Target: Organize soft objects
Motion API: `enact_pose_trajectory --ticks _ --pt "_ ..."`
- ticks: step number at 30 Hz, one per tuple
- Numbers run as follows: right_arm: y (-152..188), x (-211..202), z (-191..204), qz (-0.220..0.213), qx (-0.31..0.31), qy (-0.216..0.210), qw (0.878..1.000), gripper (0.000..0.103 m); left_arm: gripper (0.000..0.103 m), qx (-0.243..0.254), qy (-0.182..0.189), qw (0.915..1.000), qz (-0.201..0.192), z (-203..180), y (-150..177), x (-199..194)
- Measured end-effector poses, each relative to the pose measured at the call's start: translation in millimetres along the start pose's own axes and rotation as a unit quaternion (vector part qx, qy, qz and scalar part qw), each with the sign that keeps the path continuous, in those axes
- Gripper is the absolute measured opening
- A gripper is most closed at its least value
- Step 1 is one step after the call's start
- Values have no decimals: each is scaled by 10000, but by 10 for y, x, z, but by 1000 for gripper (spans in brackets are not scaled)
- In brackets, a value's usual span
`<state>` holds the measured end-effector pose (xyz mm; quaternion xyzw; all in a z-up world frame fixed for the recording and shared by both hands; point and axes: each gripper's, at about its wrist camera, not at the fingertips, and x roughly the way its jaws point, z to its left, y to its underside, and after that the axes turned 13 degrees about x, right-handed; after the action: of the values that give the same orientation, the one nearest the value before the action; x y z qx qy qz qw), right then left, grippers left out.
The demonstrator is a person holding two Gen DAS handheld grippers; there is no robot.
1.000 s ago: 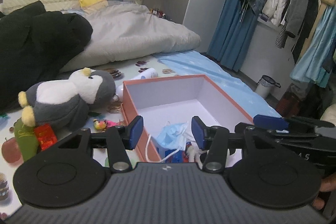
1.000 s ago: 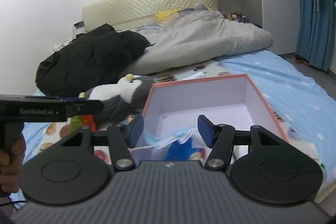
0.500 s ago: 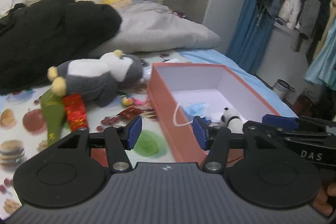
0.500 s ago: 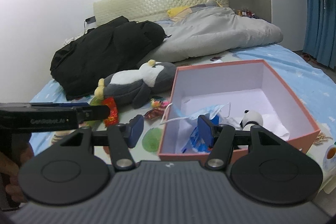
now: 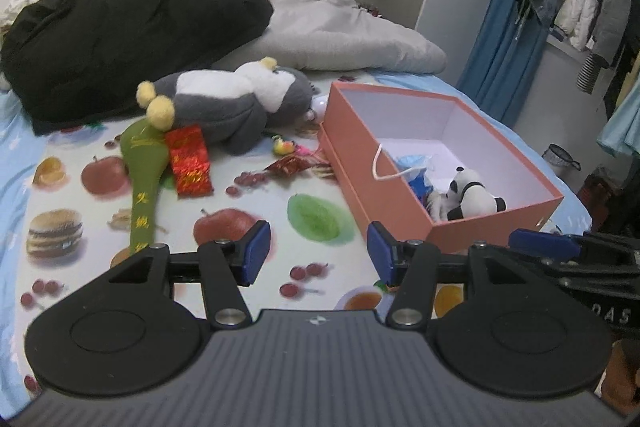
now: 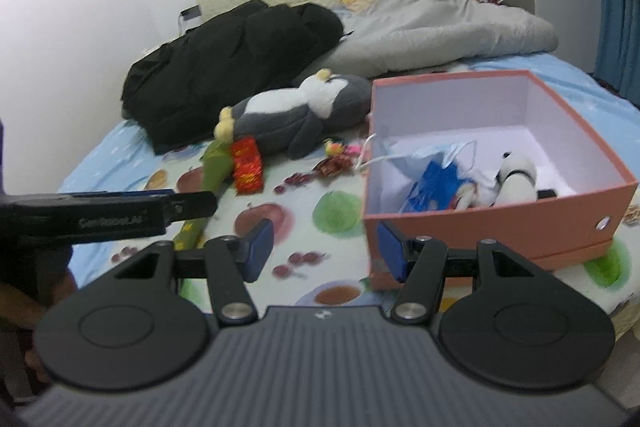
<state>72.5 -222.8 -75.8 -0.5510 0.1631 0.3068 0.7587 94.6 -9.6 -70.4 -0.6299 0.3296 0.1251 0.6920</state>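
Between picks, by the look of it: left claw [image 5: 316,253] spread wide and empty, right claw [image 6: 323,250] likewise spread and holding nothing, both hovering above the fruit-printed bed sheet [image 5: 316,215] in front of the open salmon-pink cardboard box with white lining [image 5: 404,195]

Partly filled already: inside the box, a small black-and-white panda plush [image 5: 472,197] near the front corner, beside a crumpled pale blue face mask [image 5: 414,163] with one white ear loop draped over the box wall, plus a bright blue soft item [image 6: 434,183] hard to identify

Left to gather, judging from the task: the large grey-and-white penguin plush with yellow feet [image 5: 228,99], lying on its side just left of the box; touching its feet, a long green fabric pouch with yellow characters [image 5: 142,179] and a shiny red packet with gold print [image 5: 188,161]; near the box wall, a small multicoloured toy [image 5: 284,146] and a dark red wrapper [image 5: 290,165]

Likely next: reach forward and left toward the penguin or the green pouch, close on a bulky, yielding part, then lift over the box rim. Penguin looks big against the box opening, so probably a snug fit needing both claws; pouch limp, likely to sag when lifted

Further back, a black padded jacket [image 5: 128,39] and a grey quilt [image 5: 344,39] heaped on the bed
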Motion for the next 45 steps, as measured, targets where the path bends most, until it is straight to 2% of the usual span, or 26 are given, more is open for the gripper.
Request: enact_pose_trajectory --ticks 9,16,27,36,42,45 --pt "174 -18 91 112 -73 13 9999 60 62 -150 -54 9999 48 38 182 -127" --pt "188 192 140 268 -133 -20 9995 60 64 -323 -181 9992 137 209 247 -16" --pt "88 604 391 269 -454 -179 9984 60 64 -624 -378 9967 355 653 282 379" --pt "15 938 550 208 -603 -153 9978 60 64 -690 -489 9959 331 915 209 652" --pt "-40 1279 613 191 -762 -102 9969 60 64 -829 -540 9945 340 1115 135 983" --pt "-96 1517 579 211 -623 -35 9978 60 64 -1005 -487 9930 372 1255 102 1237"
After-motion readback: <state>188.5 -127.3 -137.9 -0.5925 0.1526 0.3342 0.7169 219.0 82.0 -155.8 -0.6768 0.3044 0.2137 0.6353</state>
